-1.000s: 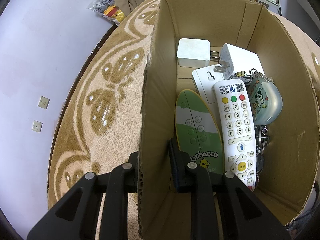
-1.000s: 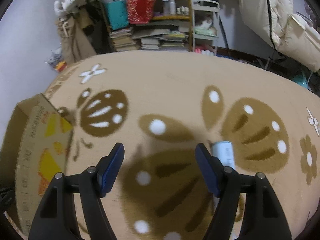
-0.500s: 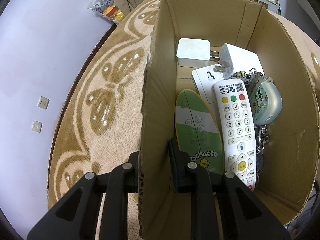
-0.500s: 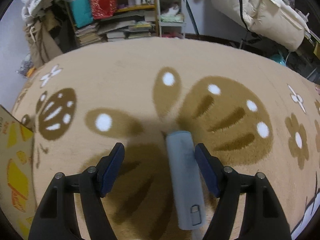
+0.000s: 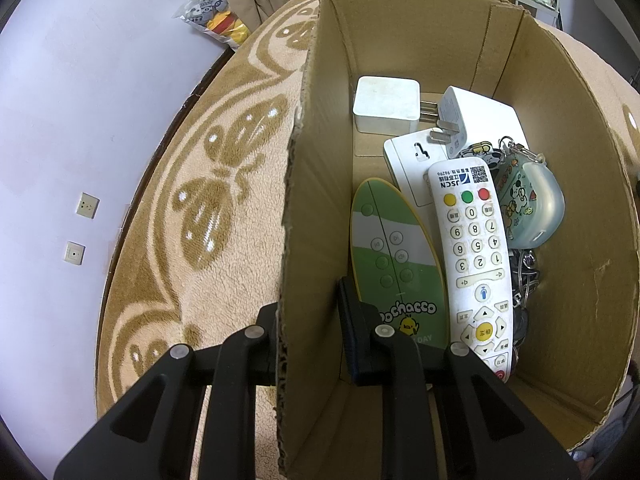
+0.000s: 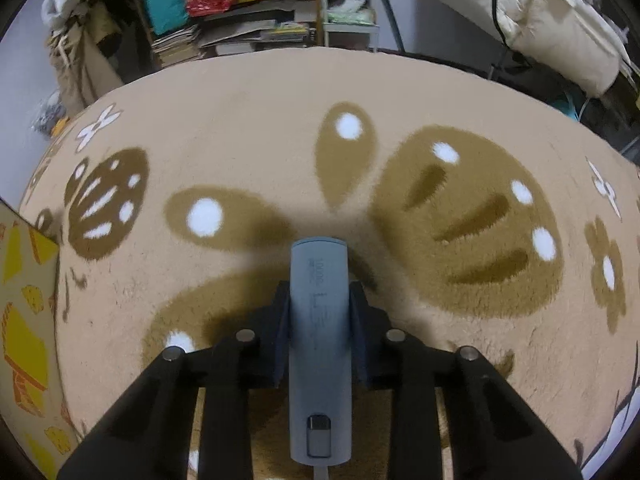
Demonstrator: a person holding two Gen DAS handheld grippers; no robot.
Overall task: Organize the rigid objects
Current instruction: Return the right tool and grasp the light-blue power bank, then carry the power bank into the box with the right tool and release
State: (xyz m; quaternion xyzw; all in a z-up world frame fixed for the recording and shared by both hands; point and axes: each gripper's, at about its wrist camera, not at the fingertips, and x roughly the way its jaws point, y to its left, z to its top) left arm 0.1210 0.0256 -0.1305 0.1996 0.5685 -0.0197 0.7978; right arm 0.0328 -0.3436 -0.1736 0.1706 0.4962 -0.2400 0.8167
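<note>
My left gripper [image 5: 308, 320] is shut on the near wall of the cardboard box [image 5: 304, 184], one finger outside and one inside. In the box lie a green oval remote [image 5: 396, 256], a white remote [image 5: 474, 252], a white charger cube [image 5: 386, 110], a white plug adapter [image 5: 476, 120], a pale green pouch [image 5: 532, 208] and keys [image 5: 526, 276]. In the right wrist view my right gripper [image 6: 319, 312] is shut on a grey power bank [image 6: 319, 320] that lies lengthwise on the tan rug [image 6: 260, 120].
The box's printed corner [image 6: 24, 320] shows at the left edge of the right wrist view. Cluttered shelves [image 6: 240, 8] and bedding [image 6: 560, 20] stand beyond the rug. A white wall with sockets [image 5: 86, 204] and a bag of toys [image 5: 216, 16] border the rug on the left.
My right gripper swung right until the grey power bank lay between its fingers, then shut on it. The left gripper and the box have not moved.
</note>
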